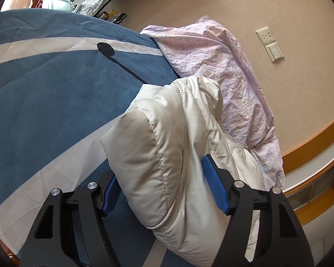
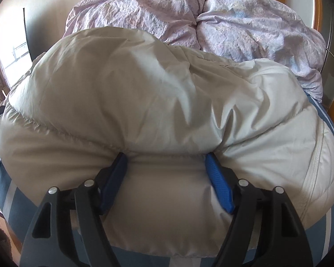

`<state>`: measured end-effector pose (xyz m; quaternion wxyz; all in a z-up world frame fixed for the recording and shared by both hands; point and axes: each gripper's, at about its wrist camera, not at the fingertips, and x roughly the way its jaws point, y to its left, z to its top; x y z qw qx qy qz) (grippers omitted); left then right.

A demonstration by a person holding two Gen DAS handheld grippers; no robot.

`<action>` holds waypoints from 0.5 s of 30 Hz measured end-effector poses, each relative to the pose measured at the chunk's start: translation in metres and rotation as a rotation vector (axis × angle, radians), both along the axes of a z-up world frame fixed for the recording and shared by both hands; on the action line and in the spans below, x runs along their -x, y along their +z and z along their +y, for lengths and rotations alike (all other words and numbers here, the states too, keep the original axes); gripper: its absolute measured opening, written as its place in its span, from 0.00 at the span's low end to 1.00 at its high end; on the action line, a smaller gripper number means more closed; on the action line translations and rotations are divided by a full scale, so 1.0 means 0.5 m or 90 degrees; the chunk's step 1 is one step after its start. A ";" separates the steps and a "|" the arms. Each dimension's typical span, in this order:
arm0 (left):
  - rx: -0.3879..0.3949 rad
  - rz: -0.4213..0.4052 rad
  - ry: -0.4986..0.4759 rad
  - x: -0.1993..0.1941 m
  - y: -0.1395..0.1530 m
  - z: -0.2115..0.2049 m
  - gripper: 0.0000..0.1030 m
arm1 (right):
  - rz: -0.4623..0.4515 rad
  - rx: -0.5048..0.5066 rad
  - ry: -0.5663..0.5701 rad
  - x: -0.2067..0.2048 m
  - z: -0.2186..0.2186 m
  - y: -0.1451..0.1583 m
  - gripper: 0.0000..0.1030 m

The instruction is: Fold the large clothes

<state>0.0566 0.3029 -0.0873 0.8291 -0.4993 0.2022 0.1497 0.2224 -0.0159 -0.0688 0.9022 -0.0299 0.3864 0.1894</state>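
Right wrist view, puffy jacket (image 2: 167, 102) bulging crosswise, fingers (image 2: 218, 182) pinching hem

Puffer jacket (image 1: 167, 155): 1 | lilac duvet (image 1: 222, 71): 1 | blue-and-white bed cover (image 1: 44, 89): 1 | grippers: 2, left (image 1: 159, 187), right (image 2: 165, 182) | wall socket panel (image 1: 265, 36): 1 | switch panel (image 1: 274, 52): 1

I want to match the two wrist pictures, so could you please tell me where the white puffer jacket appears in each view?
Left wrist: the jacket fills the lower centre, standing between the left tongs, with the blue bedspread on its left.
Right wrist: the jacket fills the middle of the picture, bulging between the right tongs.
Shared landmark: the lilac quilt, crumpled just behind the jacket in both views.
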 end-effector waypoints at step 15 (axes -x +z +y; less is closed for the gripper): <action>0.098 -0.103 0.001 0.003 -0.026 0.032 0.54 | 0.013 -0.017 0.008 -0.003 -0.006 0.001 0.71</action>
